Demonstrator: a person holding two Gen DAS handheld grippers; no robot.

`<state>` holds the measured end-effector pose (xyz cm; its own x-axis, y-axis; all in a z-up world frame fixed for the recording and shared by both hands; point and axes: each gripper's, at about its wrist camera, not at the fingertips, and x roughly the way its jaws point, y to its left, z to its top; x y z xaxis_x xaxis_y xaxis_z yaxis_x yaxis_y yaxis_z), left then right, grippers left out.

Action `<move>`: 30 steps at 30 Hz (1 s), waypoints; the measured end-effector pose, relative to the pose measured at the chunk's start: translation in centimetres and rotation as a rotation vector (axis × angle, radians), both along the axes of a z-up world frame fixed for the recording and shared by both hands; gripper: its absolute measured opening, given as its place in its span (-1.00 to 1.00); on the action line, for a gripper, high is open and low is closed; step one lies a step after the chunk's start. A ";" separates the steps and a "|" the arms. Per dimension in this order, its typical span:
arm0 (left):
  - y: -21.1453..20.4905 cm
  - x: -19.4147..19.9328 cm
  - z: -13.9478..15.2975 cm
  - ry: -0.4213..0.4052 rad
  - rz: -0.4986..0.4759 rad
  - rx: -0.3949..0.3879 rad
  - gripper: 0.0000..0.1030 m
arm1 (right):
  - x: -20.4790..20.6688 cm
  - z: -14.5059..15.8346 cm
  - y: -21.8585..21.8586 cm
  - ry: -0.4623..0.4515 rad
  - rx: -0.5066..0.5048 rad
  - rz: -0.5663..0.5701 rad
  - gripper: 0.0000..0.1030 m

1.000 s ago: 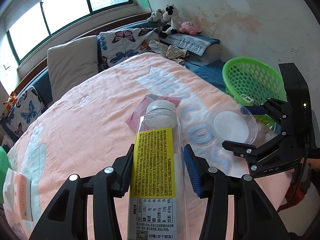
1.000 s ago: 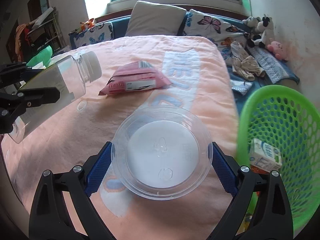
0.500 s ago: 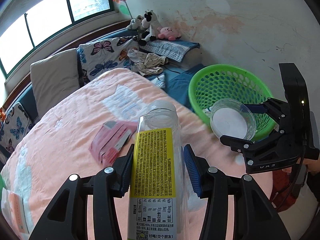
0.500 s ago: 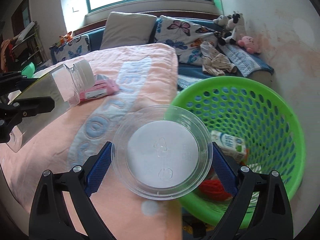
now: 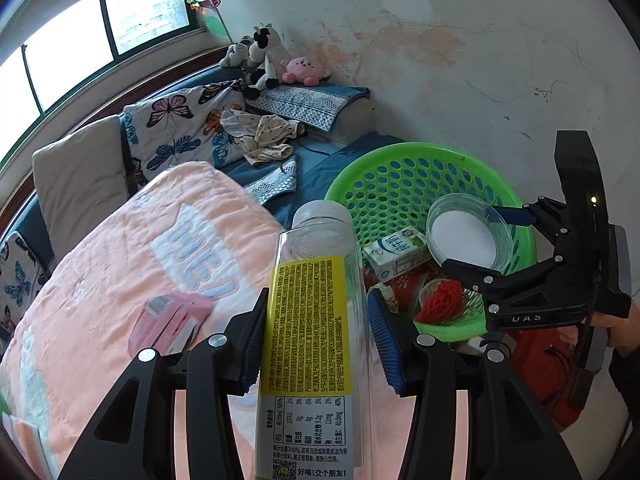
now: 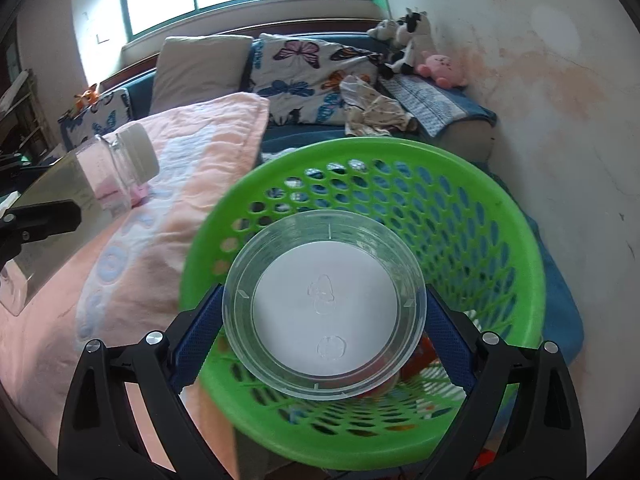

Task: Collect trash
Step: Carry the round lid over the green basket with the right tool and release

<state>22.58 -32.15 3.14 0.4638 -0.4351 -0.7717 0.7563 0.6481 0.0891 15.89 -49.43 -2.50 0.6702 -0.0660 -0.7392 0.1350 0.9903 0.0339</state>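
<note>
Here, in my left wrist view, a beige pillow (image 5: 80, 184) and a butterfly-print cushion (image 5: 180, 128) fill the upper left, above a pink blanket (image 5: 120, 264) with pale blue letters. On the blanket at lower left lies a pink snack packet (image 5: 168, 322). At lower centre my left gripper (image 5: 316, 336) is clenched on a clear plastic bottle (image 5: 312, 320) with a yellow label, its white cap pointing up the frame, both blue pads pressed to its sides. Right of centre stands the green mesh basket (image 5: 400, 184), which holds a small milk carton (image 5: 398, 252) and red foam netting (image 5: 442, 304). At right, my right gripper (image 5: 476, 240) holds a clear round plastic container (image 5: 468, 236) over the basket's opening; part of a hand (image 5: 616, 330) shows at the right edge. Plush toys (image 5: 272, 60) sit at upper centre against the stained wall.

In the right wrist view, the bottle (image 6: 80, 204) appears at the left edge above the blanket (image 6: 120, 280). At centre, the right gripper (image 6: 324, 324) grasps the container (image 6: 324, 308) by its rim, with the basket (image 6: 500, 240) directly behind and beneath it.
</note>
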 end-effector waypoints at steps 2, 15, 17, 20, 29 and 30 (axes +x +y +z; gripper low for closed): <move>-0.9 0.0 -0.1 -0.002 -0.008 0.003 -0.09 | -0.1 -0.1 -0.8 0.001 0.005 -0.014 0.83; -5.3 0.1 -1.6 0.032 -0.041 0.025 -0.09 | -1.9 0.5 -3.6 -0.041 0.000 -0.066 0.88; -5.9 0.1 -1.9 0.039 -0.043 0.031 -0.09 | -2.5 0.7 -3.8 -0.052 -0.003 -0.069 0.88; -7.0 0.2 -2.5 0.054 -0.047 0.038 -0.09 | -3.2 1.1 -4.2 -0.069 0.001 -0.074 0.88; -10.5 0.4 -4.4 0.101 -0.061 0.057 -0.09 | -5.4 1.5 -5.3 -0.100 0.022 -0.096 0.88; -10.7 0.4 -4.5 0.106 -0.062 0.058 -0.09 | -5.5 1.5 -5.4 -0.100 0.023 -0.098 0.88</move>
